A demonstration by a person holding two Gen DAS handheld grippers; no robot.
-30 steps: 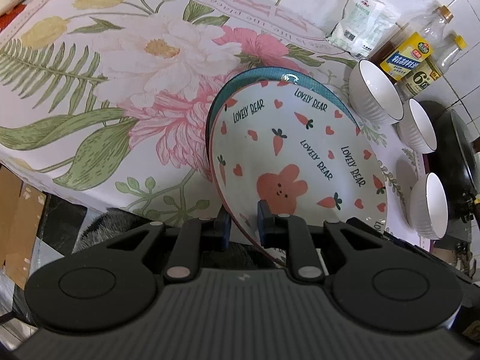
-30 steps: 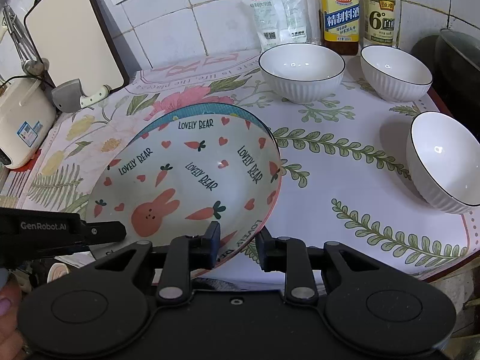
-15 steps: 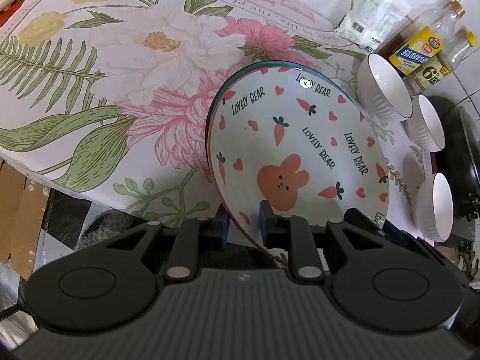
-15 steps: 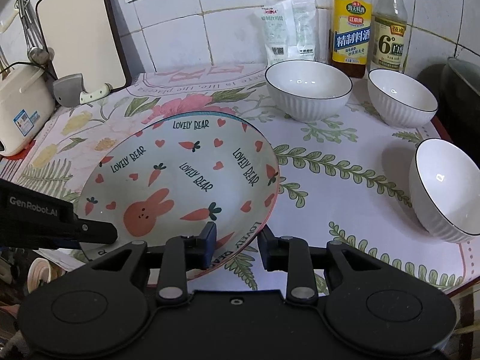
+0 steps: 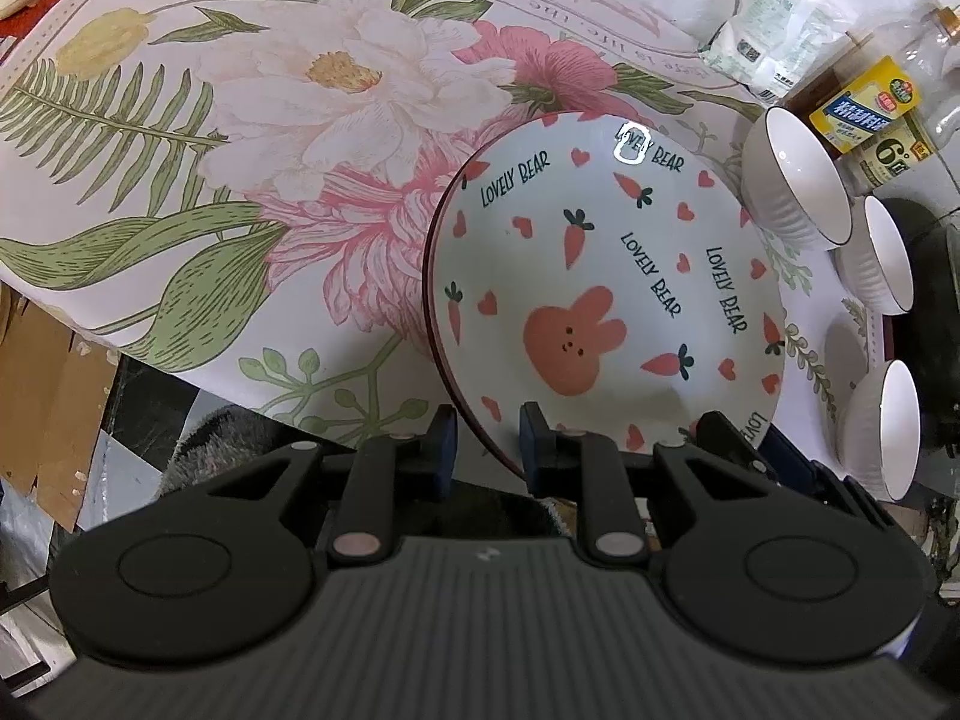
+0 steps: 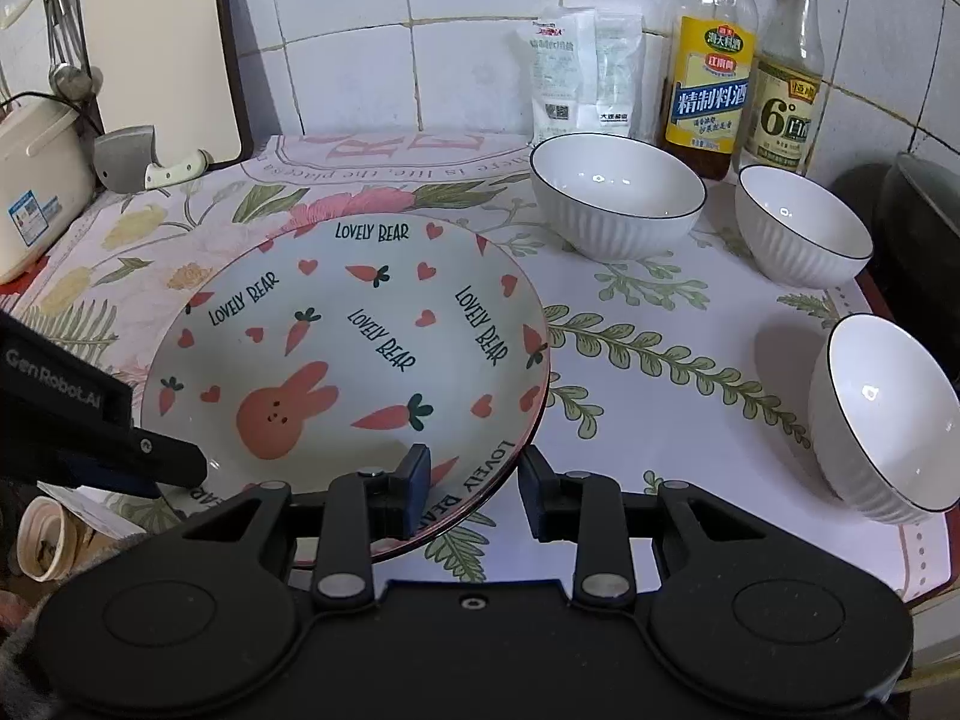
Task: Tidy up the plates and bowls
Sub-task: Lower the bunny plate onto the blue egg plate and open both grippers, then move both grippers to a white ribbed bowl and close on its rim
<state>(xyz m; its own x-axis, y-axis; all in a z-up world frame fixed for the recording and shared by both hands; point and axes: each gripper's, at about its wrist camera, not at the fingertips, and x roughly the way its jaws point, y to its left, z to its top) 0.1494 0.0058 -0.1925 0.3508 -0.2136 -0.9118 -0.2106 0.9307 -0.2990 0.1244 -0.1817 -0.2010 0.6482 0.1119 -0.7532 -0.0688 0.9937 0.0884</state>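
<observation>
Left hand-held gripper (image 5: 485, 439): jaws narrowly astride near rim of rabbit plate (image 5: 606, 300), frame centre, grip uncertain | right hand-held gripper (image 6: 474, 480): same at opposite rim | two-sided hold likely levels plate over table (image 6: 690, 420) | bowls (image 6: 618, 204) upper right
</observation>
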